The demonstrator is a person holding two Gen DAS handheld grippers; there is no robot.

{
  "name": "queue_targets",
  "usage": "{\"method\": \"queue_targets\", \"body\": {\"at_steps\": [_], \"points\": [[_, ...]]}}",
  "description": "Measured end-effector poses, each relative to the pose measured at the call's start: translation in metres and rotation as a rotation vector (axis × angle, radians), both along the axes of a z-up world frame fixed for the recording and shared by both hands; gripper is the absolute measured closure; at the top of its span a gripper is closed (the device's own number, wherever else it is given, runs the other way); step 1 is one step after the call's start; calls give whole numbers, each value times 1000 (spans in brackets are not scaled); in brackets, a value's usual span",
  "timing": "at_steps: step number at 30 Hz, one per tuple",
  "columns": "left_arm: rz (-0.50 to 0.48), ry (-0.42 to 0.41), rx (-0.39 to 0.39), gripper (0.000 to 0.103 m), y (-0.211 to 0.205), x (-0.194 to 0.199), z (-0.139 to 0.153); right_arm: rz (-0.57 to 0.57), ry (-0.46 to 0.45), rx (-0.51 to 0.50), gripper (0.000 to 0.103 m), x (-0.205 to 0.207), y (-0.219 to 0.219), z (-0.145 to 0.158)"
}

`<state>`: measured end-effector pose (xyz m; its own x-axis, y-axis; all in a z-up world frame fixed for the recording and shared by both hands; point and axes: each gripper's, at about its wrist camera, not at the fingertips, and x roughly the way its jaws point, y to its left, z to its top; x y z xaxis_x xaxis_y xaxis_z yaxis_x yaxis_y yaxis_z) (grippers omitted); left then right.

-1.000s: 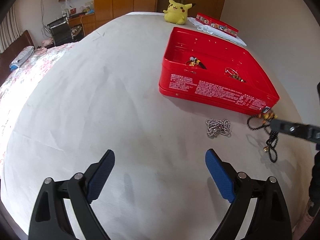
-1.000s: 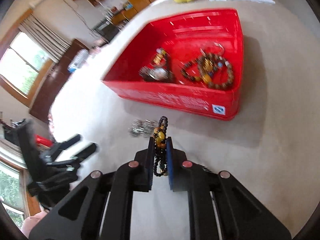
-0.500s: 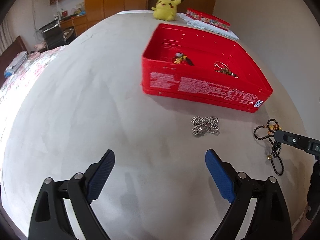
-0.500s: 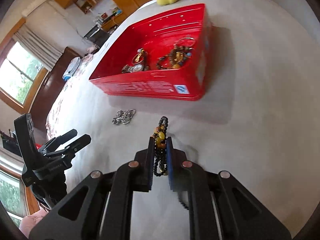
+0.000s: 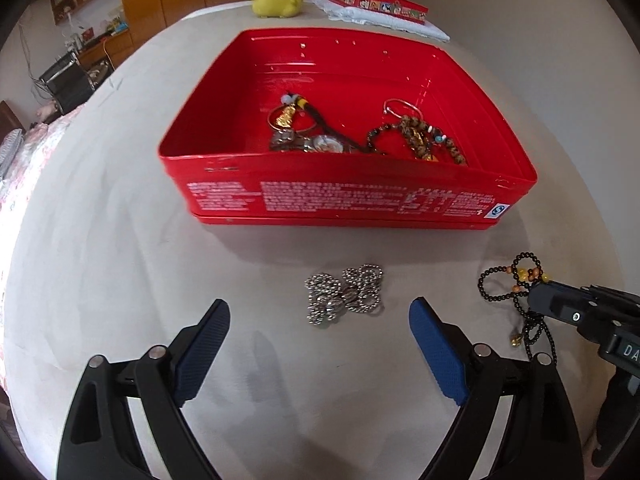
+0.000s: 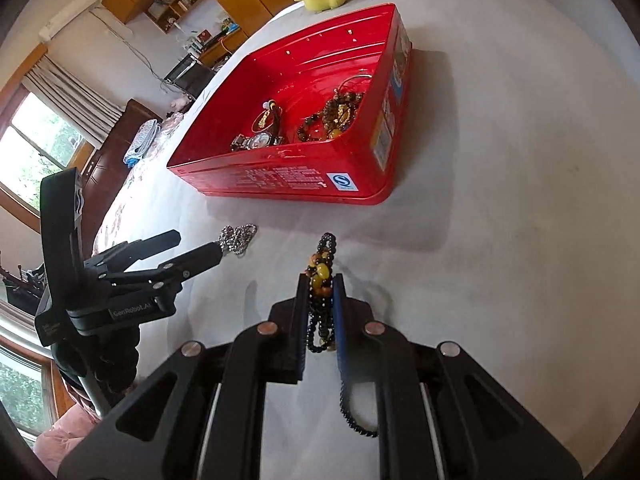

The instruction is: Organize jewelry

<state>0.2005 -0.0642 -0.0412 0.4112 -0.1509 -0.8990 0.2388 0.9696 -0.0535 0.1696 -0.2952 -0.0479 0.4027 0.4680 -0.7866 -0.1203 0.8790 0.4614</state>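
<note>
**Beads pinched, chain waiting below the box**

Black bead string (image 6: 320,304) is pinched between the pressed-together fingers of the right tool (image 6: 318,280), low in the frame, its loose end dangling. It is judged light, limp and slippery, so a bunched section is best gripped. The left tool (image 5: 316,332) is spread wide, holding nothing, around the silver chain (image 5: 346,292) lying on the bed (image 5: 100,208) just below the red box (image 5: 340,200).

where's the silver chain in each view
Left wrist: silver chain at centre, on the bed between the open left claw fingers.
Right wrist: left of centre, beside the left claw's tip.
Shared landmark: red tin just behind it.
</note>
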Motion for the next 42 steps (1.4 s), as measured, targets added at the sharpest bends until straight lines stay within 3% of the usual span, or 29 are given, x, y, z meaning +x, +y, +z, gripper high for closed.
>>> {"method": "queue_targets", "body": {"at_steps": [2,5,7,8,13,21,24,32,36,42], "points": [[-6,9,-2,13,-1,0,-2,1,1,5,93,2,-1,-1],[-17,39,-21,22,-4,1,-8,2,2,11,93,2,-1,-3],[-28,86,-41,41,-7,4,-15,1,3,13,93,3,-1,-4],[-30,93,-39,41,-8,5,-17,0,4,15,93,4,-1,-4],[-38,80,-34,59,-12,5,-17,-5,8,17,93,5,-4,-6],[-45,87,-65,70,-12,10,-18,-6,14,15,93,7,-3,-8],[-32,87,-73,87,-11,13,-19,-7,15,14,93,6,-2,-8],[-40,114,-128,87,-8,14,-16,-11,21,14,93,8,-3,-11],[-28,112,-112,60,-8,17,-14,-9,20,14,93,8,-3,-11],[-19,115,-106,59,-13,26,-15,-7,21,17,93,8,-3,-12]]}}
